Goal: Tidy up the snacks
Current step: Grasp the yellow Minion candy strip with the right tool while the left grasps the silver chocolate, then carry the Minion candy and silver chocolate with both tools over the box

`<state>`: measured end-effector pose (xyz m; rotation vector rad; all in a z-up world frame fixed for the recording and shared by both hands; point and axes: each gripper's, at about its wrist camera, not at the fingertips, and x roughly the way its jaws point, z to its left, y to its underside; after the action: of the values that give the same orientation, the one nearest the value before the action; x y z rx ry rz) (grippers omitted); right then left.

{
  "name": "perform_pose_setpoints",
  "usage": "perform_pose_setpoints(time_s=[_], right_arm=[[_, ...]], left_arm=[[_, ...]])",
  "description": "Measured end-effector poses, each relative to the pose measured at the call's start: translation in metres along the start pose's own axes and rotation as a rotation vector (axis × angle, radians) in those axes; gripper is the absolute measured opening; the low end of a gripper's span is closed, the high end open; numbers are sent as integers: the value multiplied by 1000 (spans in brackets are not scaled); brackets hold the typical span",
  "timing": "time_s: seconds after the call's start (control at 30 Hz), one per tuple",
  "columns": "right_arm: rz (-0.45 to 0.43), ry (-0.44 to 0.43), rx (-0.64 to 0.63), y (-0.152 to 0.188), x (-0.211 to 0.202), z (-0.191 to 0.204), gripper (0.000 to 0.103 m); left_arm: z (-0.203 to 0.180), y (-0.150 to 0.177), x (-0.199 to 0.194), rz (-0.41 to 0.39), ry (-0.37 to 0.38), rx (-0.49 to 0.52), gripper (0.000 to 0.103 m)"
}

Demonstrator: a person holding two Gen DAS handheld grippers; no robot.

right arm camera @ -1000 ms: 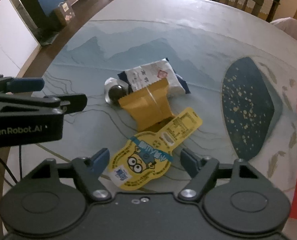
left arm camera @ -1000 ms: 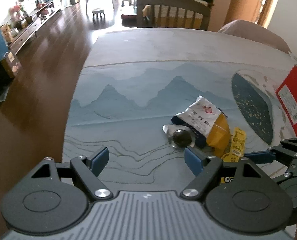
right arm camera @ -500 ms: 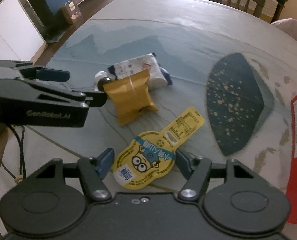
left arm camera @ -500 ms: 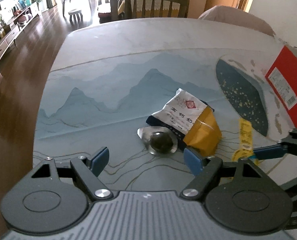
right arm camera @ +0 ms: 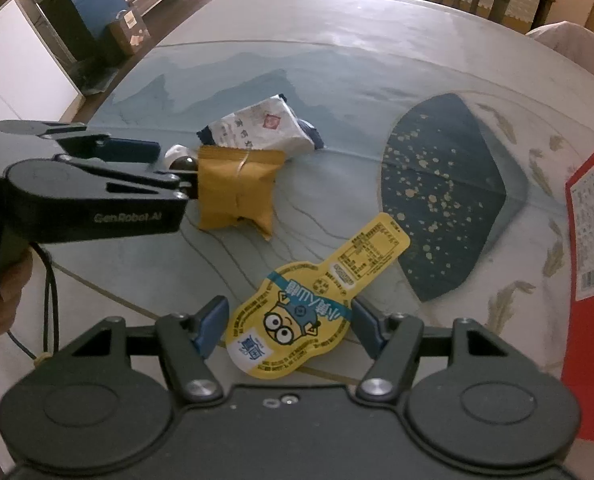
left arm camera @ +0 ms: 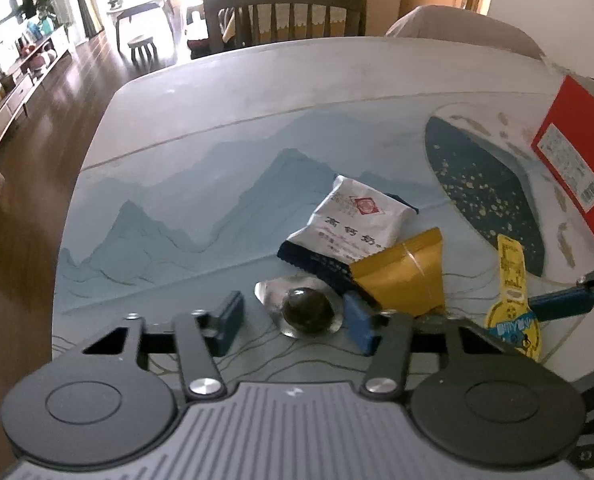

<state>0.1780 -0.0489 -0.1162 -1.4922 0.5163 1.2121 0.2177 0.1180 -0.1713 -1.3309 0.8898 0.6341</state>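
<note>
Several snacks lie on the painted table. A dark round snack in clear wrap (left arm camera: 306, 309) sits between the fingers of my open left gripper (left arm camera: 295, 322), not clamped. A white and navy packet (left arm camera: 351, 224) and a mustard yellow packet (left arm camera: 407, 276) lie just beyond it. In the right wrist view the same packets show, the white one (right arm camera: 263, 128) and the yellow one (right arm camera: 237, 192). A yellow cartoon-face snack pack (right arm camera: 301, 312) lies between the fingers of my open right gripper (right arm camera: 287, 326). It also shows in the left wrist view (left arm camera: 513, 304).
A red box (left arm camera: 577, 152) stands at the table's right edge, also in the right wrist view (right arm camera: 593, 264). A dark blue speckled patch (right arm camera: 437, 196) is painted on the table. A wooden chair (left arm camera: 283, 12) stands at the far side. The floor drops off left.
My left gripper moved forward and its fingers narrowed around the dark round snack. My right gripper advanced so the cartoon snack pack sits between its fingers.
</note>
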Motion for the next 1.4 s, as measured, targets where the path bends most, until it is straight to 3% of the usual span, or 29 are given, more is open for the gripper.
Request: perform_pose_setpoints(time_s=[0.03, 0.2, 0.73, 1.1, 1.4], right_arm=[[-2, 1, 0, 1, -1, 0, 65], [-21, 3, -7, 2, -5, 3, 65], [-45, -34, -80, 23, -54, -3, 65], [-104, -54, -140, 39, -112, -29, 65], [-171, -54, -156, 51, -157, -73, 65]], left_arm=[[-1, 0, -1, -3, 3, 2, 40], [0, 3, -5, -14, 2, -27, 34], [-2, 27, -55, -30, 9, -173, 33], [-47, 25, -113, -68, 36, -172, 33], [-112, 1, -147, -116, 69, -113, 33]])
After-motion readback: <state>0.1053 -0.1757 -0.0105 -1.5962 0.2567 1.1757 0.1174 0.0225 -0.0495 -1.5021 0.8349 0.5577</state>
